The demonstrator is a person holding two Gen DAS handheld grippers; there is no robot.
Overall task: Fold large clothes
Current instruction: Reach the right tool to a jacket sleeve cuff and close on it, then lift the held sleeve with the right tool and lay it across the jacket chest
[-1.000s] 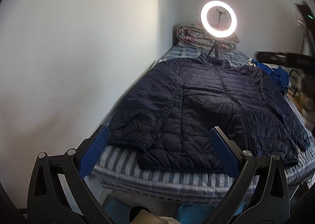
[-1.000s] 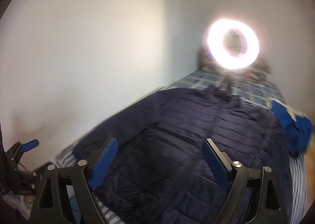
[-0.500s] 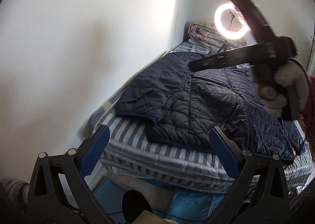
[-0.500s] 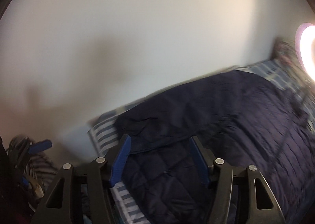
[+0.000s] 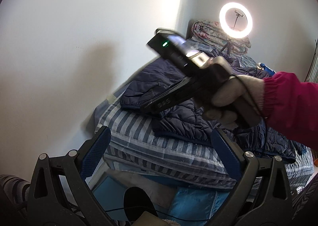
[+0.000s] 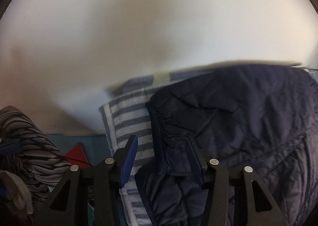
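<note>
A navy quilted jacket (image 5: 178,112) lies spread face up on the striped bed (image 5: 151,150). In the right wrist view its elastic sleeve cuff (image 6: 159,126) sits at the bed's near corner. My right gripper (image 6: 162,160) points steeply down over that cuff, jaws closing, with the cuff edge between the blue pads; the left pad (image 6: 130,158) stands clear of the cloth. From the left wrist view the right gripper (image 5: 159,104) appears in a gloved hand (image 5: 230,98) with a magenta sleeve. My left gripper (image 5: 161,152) hangs open and empty before the bed's front edge.
A lit ring light (image 5: 236,20) and a folded quilt (image 5: 208,31) stand at the bed's far end, a blue garment (image 5: 266,68) beside them. The white wall runs along the bed's left. Blue boxes (image 5: 194,202) lie under the bed. Zebra-striped fabric (image 6: 29,146) is at lower left.
The right gripper swung down and left across the jacket to the sleeve cuff, tipping downward while its jaws narrowed. The left gripper drifted slightly lower and stayed open.
</note>
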